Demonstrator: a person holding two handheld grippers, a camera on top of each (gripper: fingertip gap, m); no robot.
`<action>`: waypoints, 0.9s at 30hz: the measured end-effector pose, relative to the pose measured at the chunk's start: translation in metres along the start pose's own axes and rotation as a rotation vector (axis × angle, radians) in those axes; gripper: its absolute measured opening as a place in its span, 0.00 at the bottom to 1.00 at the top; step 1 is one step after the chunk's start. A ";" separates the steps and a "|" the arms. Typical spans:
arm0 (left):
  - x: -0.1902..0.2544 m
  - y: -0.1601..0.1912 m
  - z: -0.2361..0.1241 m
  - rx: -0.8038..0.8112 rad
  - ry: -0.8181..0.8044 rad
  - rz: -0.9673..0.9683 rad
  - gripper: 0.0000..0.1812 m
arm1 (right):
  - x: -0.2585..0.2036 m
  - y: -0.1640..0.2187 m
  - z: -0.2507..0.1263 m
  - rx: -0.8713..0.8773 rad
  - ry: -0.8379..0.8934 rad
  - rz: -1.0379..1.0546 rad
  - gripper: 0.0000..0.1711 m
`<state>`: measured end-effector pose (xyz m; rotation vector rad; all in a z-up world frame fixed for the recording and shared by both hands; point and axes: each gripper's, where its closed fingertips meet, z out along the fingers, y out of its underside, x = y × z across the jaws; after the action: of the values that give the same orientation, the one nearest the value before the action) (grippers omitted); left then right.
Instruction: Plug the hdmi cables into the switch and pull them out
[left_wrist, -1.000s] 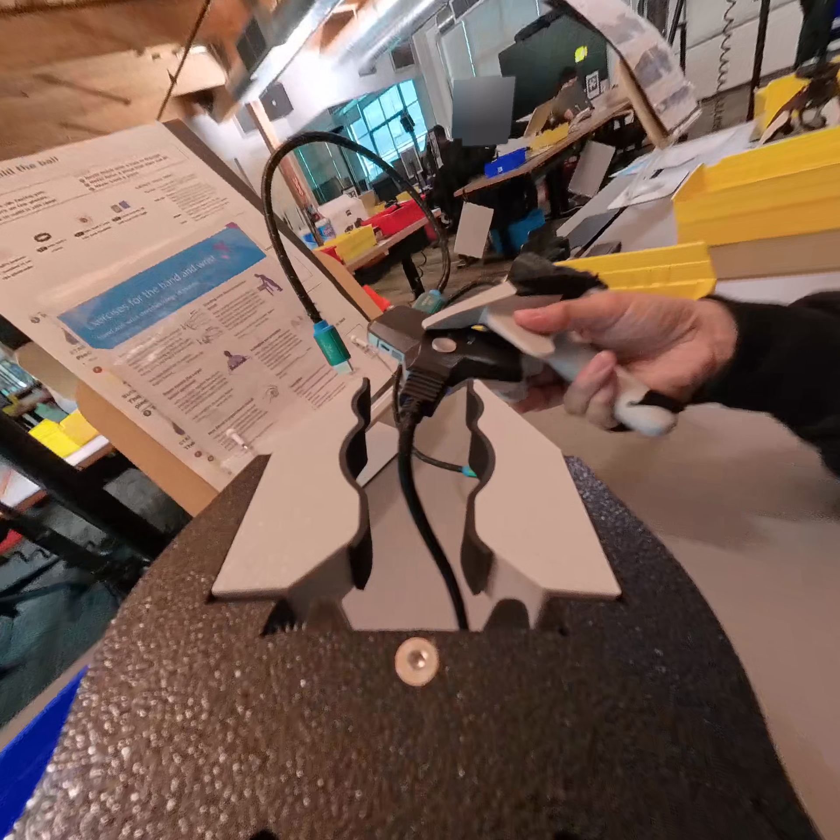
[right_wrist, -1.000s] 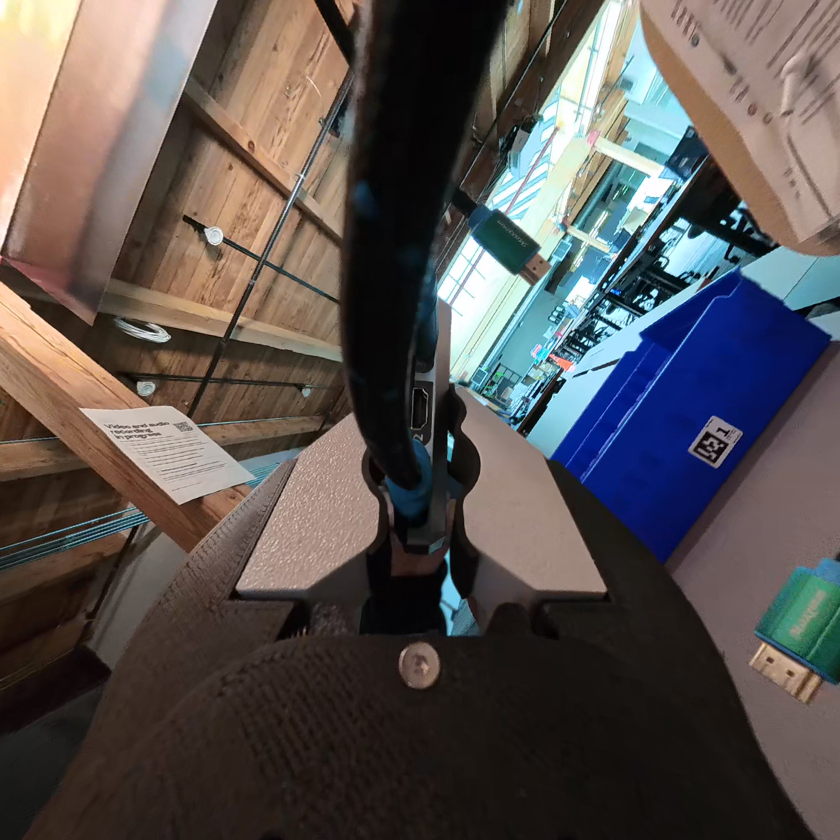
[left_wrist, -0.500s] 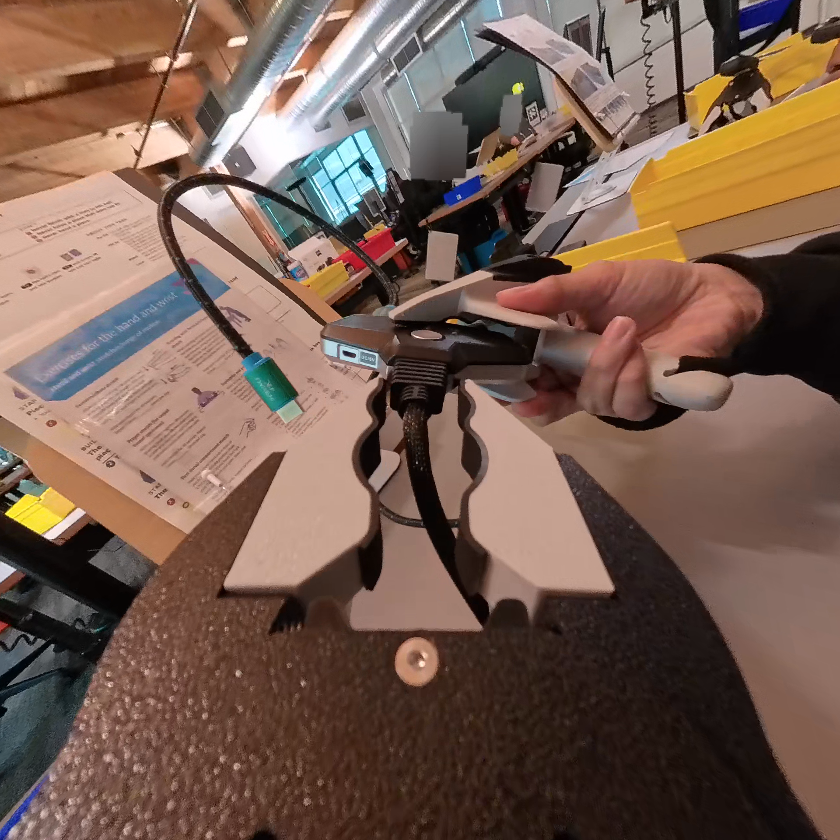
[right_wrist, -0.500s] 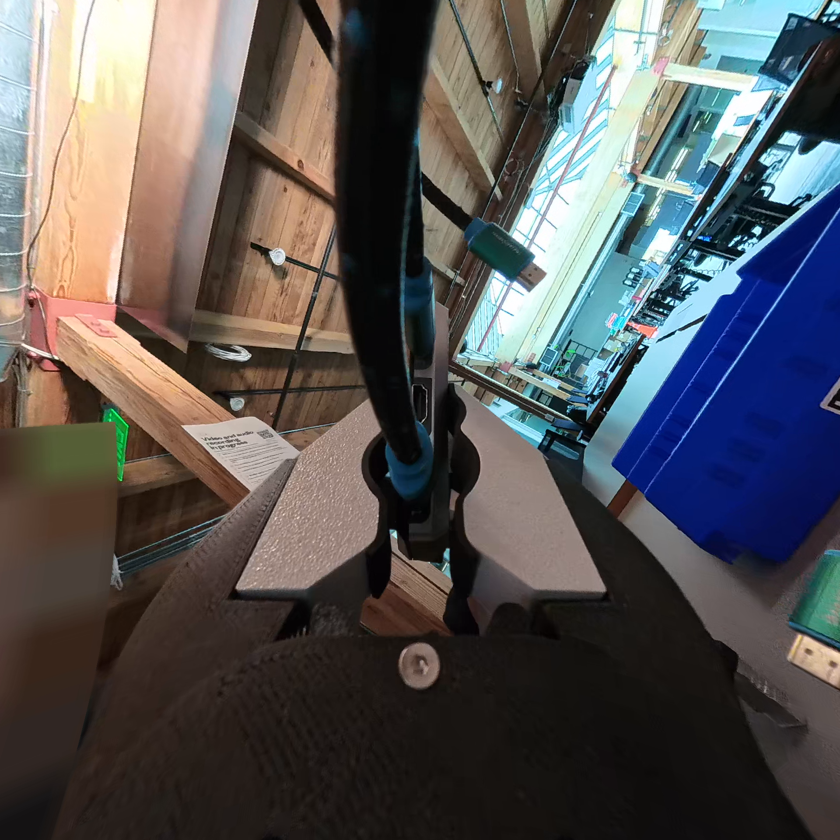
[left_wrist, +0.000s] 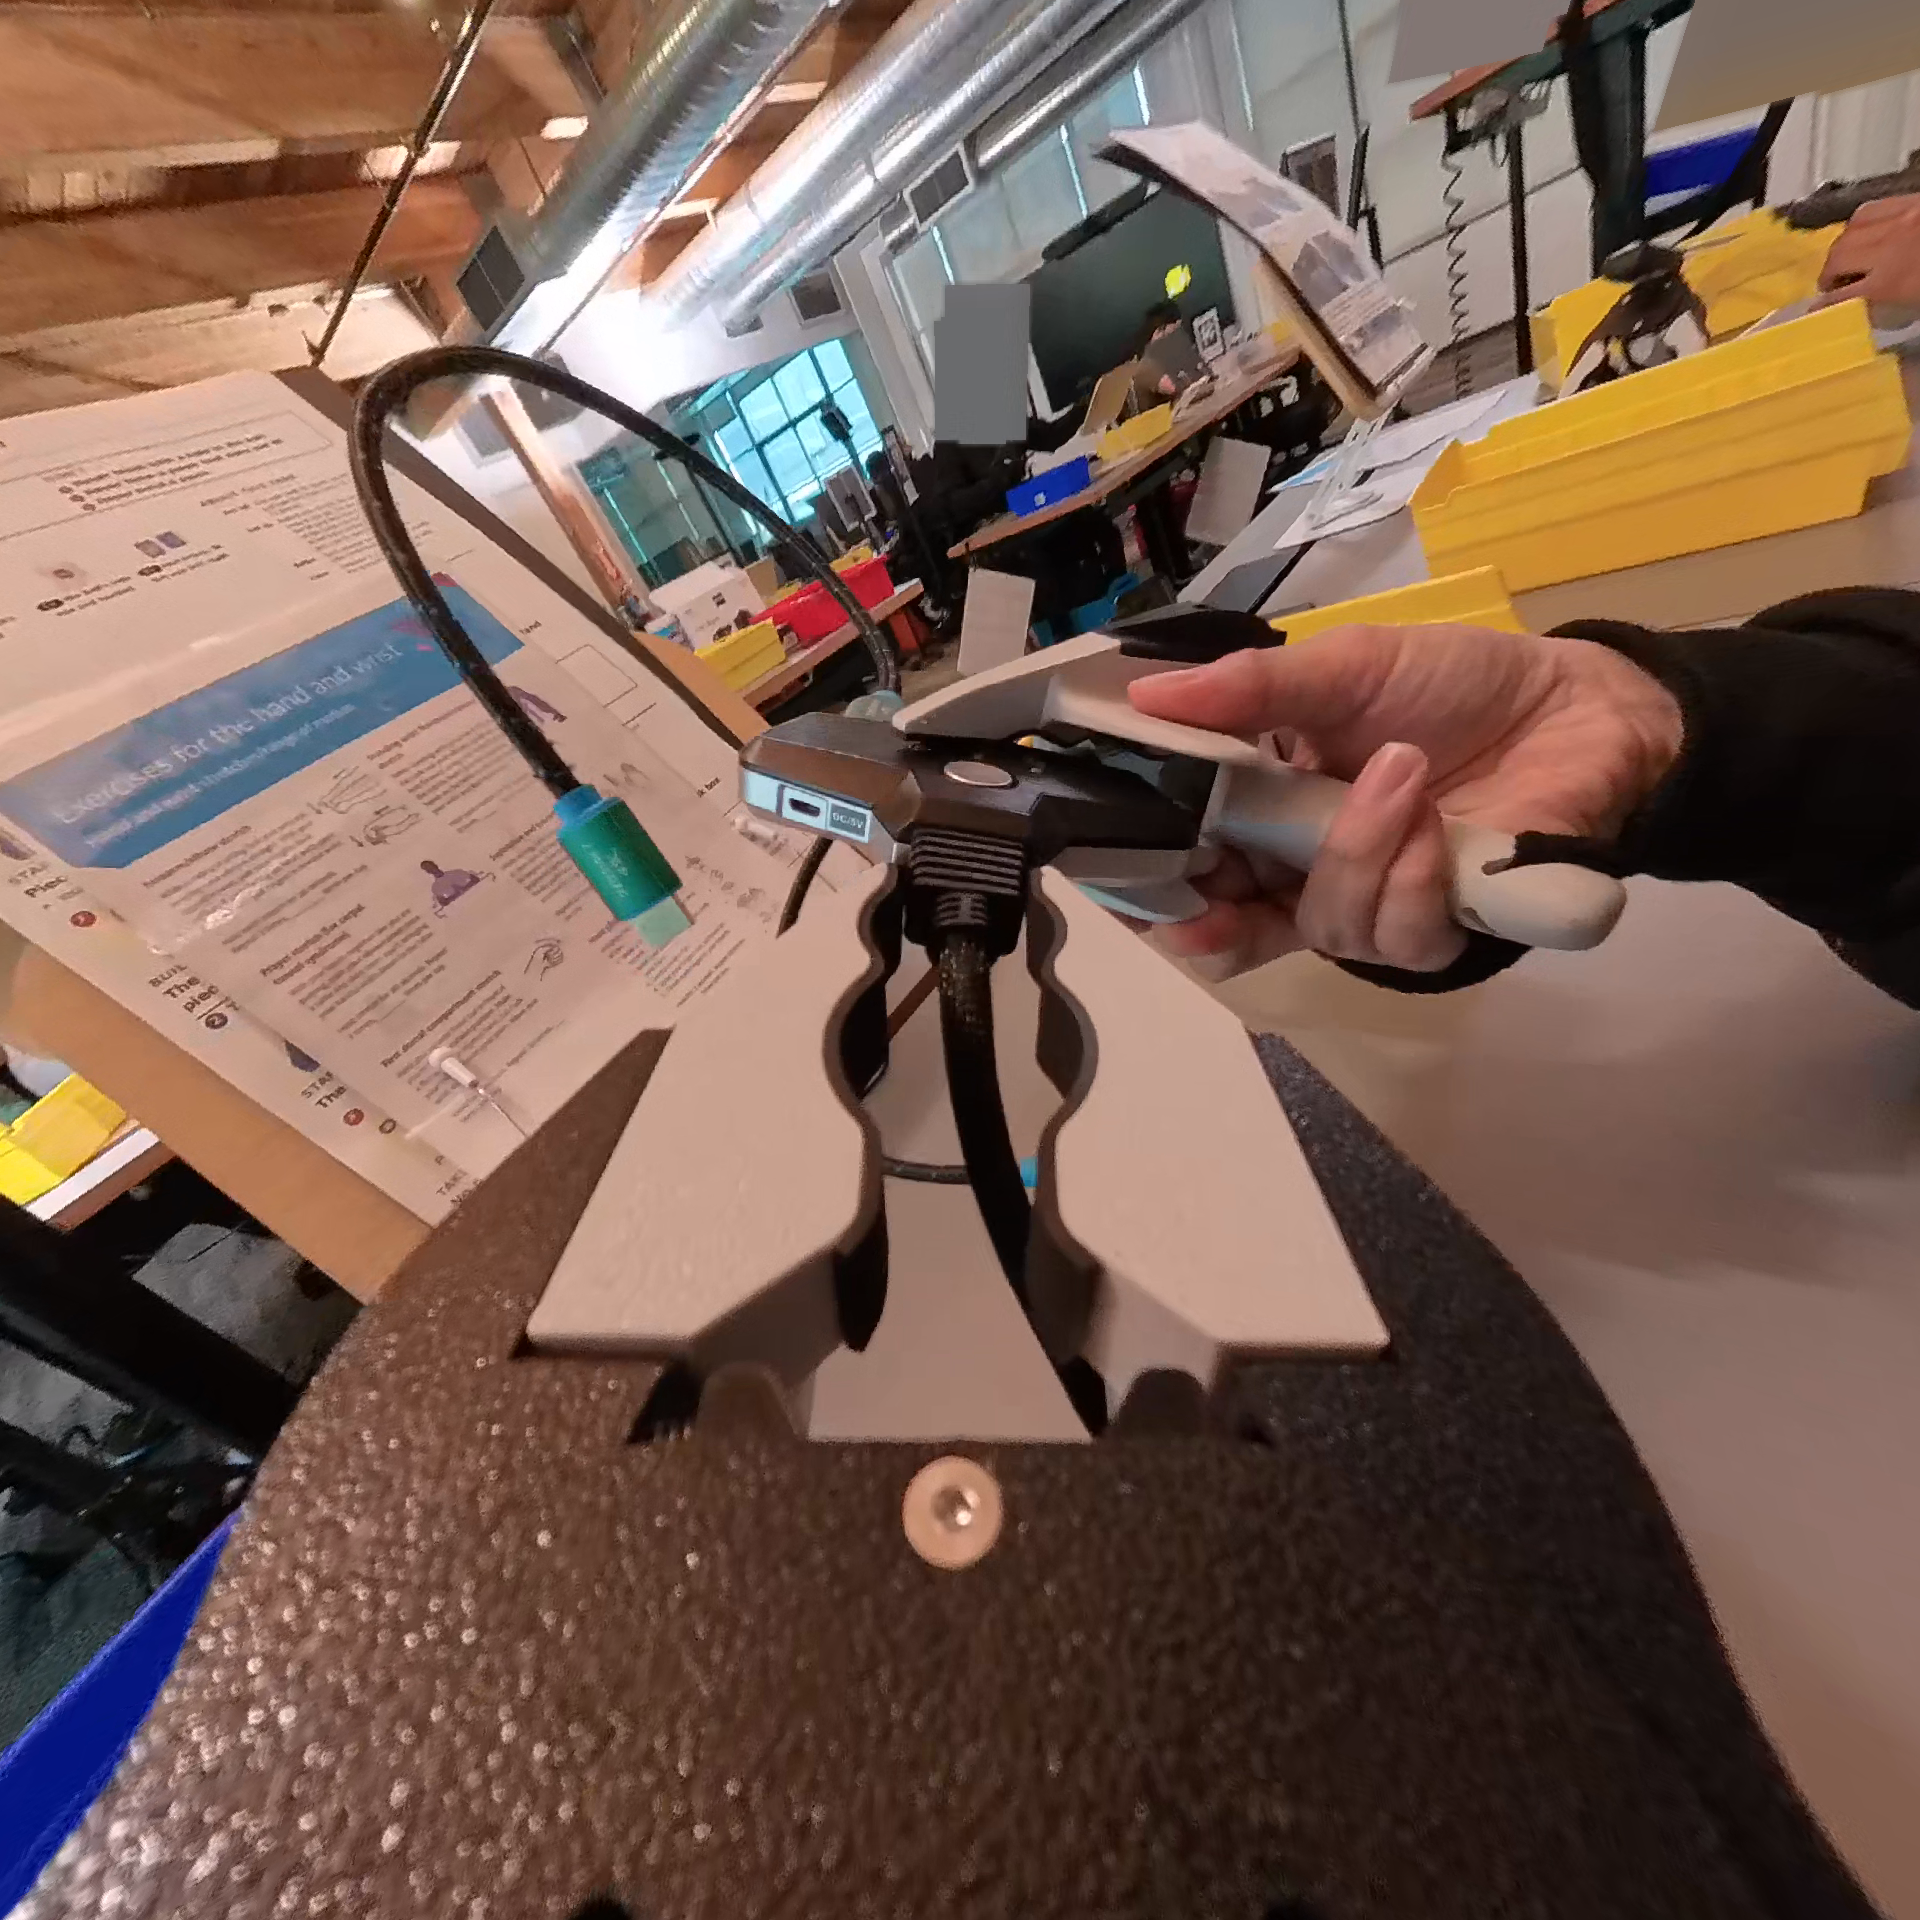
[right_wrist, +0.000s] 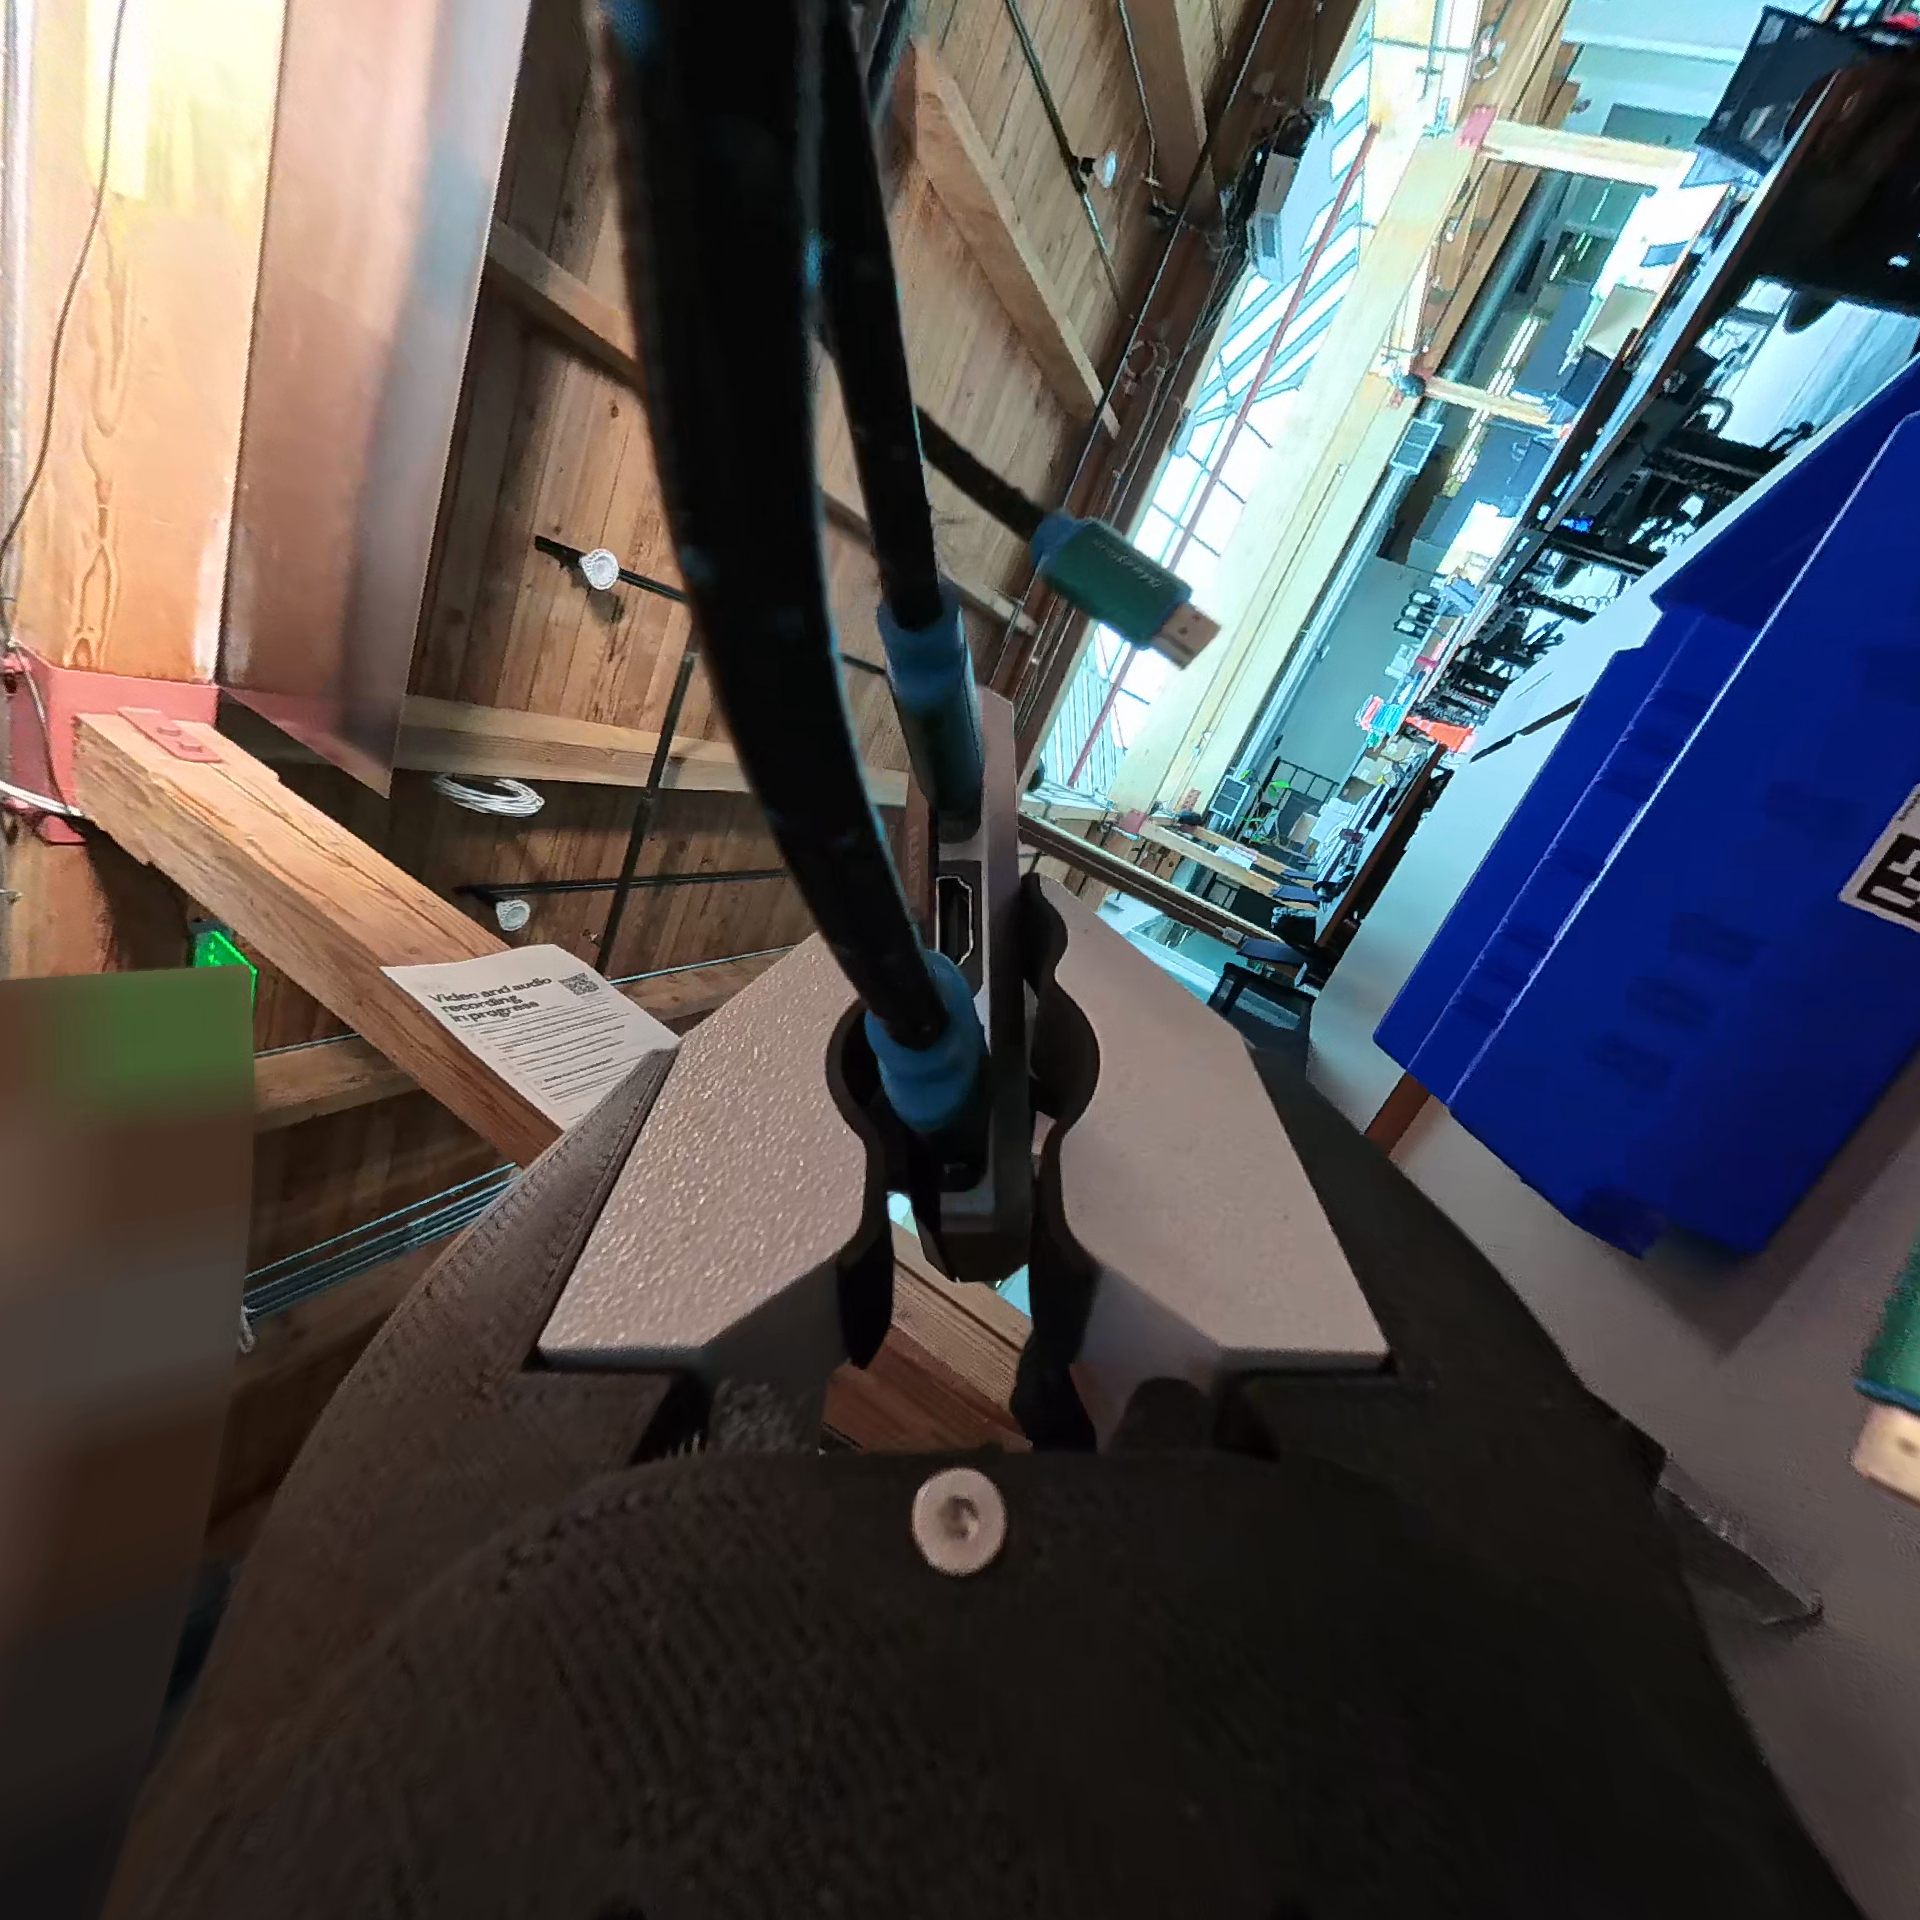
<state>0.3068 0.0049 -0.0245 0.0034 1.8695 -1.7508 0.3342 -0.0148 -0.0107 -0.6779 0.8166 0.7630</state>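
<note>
My right gripper (right_wrist: 940, 935) is shut on the slim grey switch (right_wrist: 992, 1164) and holds it in the air. It also shows in the left wrist view (left_wrist: 1049, 727), held by a hand. Two black cables with blue collars (right_wrist: 925, 1070) are plugged into the switch, with an empty port (right_wrist: 956, 914) between them. A green plug (left_wrist: 623, 862) dangles loose on a looped black cable. My left gripper (left_wrist: 961, 899) is closed around a black plug (left_wrist: 966, 862) that sits in the switch's near side; its cable runs back between my fingers.
A tilted poster board (left_wrist: 260, 779) stands on the left. Yellow bins (left_wrist: 1662, 468) lie at the back right of the grey table (left_wrist: 1558, 1195). A blue bin (right_wrist: 1662, 831) stands on the right, and another green plug (right_wrist: 1891, 1382) lies on the table.
My left fingers have narrowed onto the black plug. The switch has turned level in the right gripper, and the green plug has swung out to the left.
</note>
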 end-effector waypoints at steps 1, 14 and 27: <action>0.000 0.001 0.000 0.007 0.004 -0.003 0.11 | 0.001 0.000 0.000 0.000 0.005 0.004 0.12; 0.001 0.006 0.013 -0.017 -0.022 -0.044 0.11 | 0.003 -0.012 -0.009 0.017 0.048 -0.068 0.12; -0.032 0.010 -0.027 -0.020 0.004 -0.391 0.11 | 0.017 -0.020 -0.065 -0.466 0.450 -0.902 0.59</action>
<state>0.3270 0.0430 -0.0213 -0.3903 1.9894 -1.9831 0.3333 -0.0707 -0.0539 -1.5334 0.6275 -0.0485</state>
